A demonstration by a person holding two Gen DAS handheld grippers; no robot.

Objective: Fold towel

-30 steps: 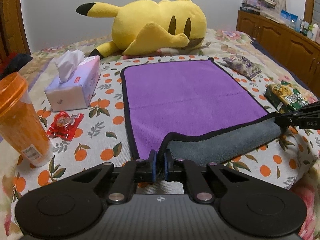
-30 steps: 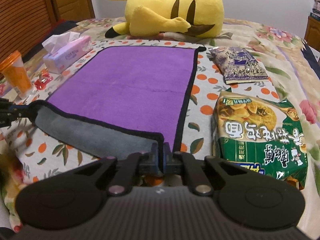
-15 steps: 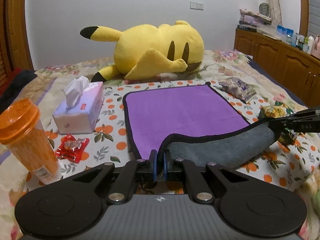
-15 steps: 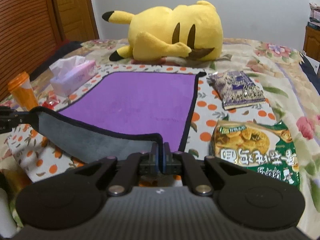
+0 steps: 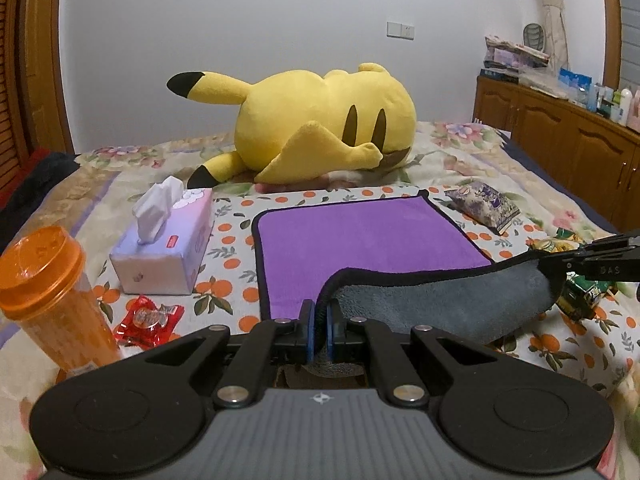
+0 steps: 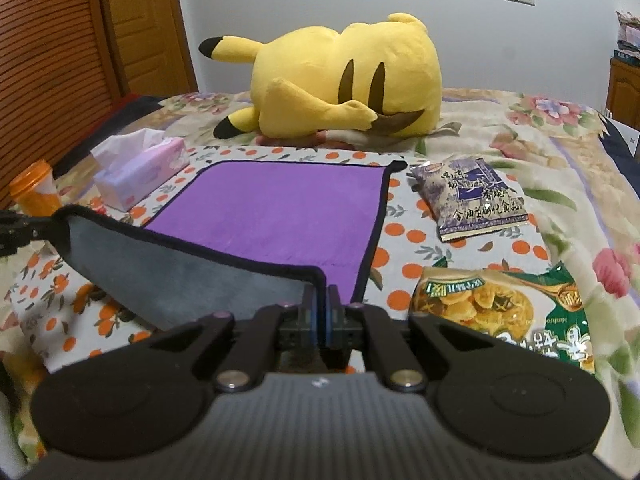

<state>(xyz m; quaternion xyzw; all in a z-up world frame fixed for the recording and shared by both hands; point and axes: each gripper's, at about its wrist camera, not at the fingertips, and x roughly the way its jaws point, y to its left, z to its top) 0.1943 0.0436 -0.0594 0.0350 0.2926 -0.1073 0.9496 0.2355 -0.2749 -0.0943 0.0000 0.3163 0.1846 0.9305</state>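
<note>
A purple towel (image 5: 360, 236) with a black hem and grey underside lies on the orange-print cloth; it also shows in the right wrist view (image 6: 280, 208). My left gripper (image 5: 319, 330) is shut on the towel's near left corner. My right gripper (image 6: 321, 316) is shut on the near right corner; it shows at the right edge of the left wrist view (image 5: 592, 266). The near edge is lifted off the bed and the grey underside (image 5: 440, 304) sags between the two grippers, facing me. The far half lies flat.
A yellow plush (image 5: 320, 128) lies behind the towel. A tissue box (image 5: 164, 248), an orange cup (image 5: 48, 296) and a red candy wrapper (image 5: 148, 320) are on the left. A purple snack bag (image 6: 468, 200) and a green snack bag (image 6: 504, 312) are on the right. Wooden cabinets (image 5: 560, 140) stand far right.
Both grippers have risen with the towel's near corners. The near edge has lifted higher and more of the grey underside shows. The cameras tilted up towards the wall.
</note>
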